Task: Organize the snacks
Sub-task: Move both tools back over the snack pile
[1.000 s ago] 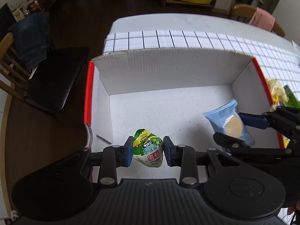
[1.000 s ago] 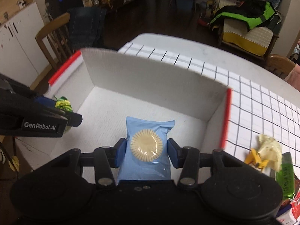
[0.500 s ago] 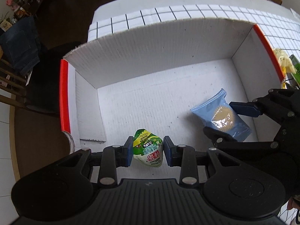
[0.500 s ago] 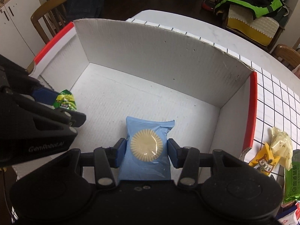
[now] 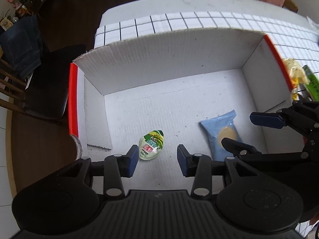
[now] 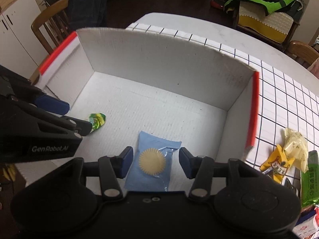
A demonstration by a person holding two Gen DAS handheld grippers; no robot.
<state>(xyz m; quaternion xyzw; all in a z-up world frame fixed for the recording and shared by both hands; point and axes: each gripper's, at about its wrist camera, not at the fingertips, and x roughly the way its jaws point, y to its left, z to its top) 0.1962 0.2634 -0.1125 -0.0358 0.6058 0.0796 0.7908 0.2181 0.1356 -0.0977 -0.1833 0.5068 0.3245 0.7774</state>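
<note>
A white cardboard box (image 5: 169, 59) with red side rims stands on the table; it also shows in the right wrist view (image 6: 163, 63). A small green and white snack packet (image 5: 152, 147) lies on the box floor, just ahead of my open left gripper (image 5: 157, 160); it shows in the right wrist view (image 6: 96, 121) too. A blue cookie packet (image 6: 152, 162) lies on the box floor between the spread fingers of my open right gripper (image 6: 155, 163); it also shows in the left wrist view (image 5: 221, 134).
Loose snacks lie on the checked tablecloth right of the box: a yellow packet (image 6: 276, 165), a pale crumpled wrapper (image 6: 295, 148) and a green bar (image 6: 312, 181). Chairs (image 5: 39, 83) stand left of the table.
Both grippers have opened and let go of their packets, which now lie on the box floor. Both grippers have pulled back a little.
</note>
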